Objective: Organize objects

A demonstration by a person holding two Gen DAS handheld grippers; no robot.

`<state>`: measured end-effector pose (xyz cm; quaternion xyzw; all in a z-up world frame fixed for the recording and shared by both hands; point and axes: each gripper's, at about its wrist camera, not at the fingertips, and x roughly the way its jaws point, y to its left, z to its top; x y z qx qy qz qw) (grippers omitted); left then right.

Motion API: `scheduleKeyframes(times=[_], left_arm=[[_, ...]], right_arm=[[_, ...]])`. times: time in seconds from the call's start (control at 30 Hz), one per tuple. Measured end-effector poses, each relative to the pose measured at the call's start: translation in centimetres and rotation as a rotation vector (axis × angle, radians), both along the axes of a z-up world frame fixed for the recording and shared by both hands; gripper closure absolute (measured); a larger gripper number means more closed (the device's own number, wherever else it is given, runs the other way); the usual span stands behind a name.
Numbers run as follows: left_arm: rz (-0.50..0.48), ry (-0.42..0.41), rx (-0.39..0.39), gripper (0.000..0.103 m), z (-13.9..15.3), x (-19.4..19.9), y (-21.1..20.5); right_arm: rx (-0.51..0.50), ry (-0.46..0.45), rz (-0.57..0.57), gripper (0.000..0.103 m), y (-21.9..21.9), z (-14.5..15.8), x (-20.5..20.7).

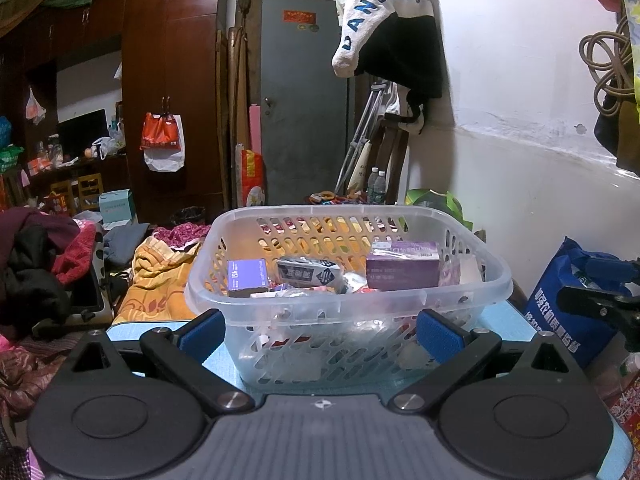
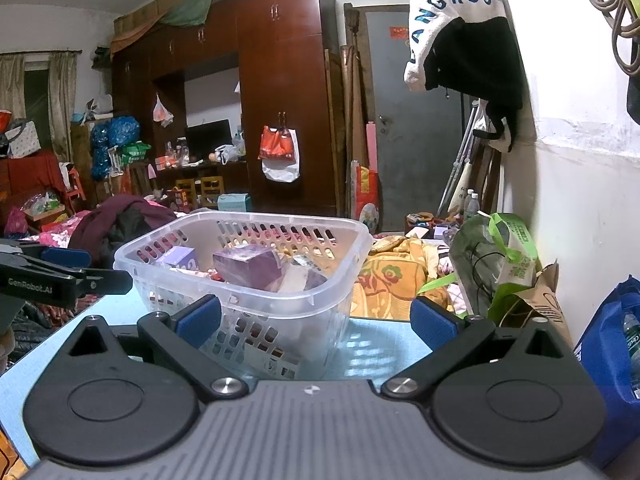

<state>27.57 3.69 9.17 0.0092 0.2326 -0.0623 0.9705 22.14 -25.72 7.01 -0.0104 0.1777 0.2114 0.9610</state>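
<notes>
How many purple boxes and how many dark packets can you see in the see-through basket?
Purple boxes: 2, a small box and a big box
Dark packets: 1, the packet between them
Total: 3, in the basket; smaller things beneath are too jumbled to count.

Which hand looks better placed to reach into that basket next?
Probably the left. Its open gripper faces the basket squarely, the near wall between its fingers. The right gripper, also open, sits off toward the basket's corner.
</notes>
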Motion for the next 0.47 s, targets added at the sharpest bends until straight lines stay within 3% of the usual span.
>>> scheduleKeyframes(times=[0.47], left_arm=[[0.022, -0.038, 0.010, 0.001, 0.12, 0.27, -0.17]], right_arm=[[-0.007, 0.000, -0.002, 0.000, -0.12, 0.09, -0.12]])
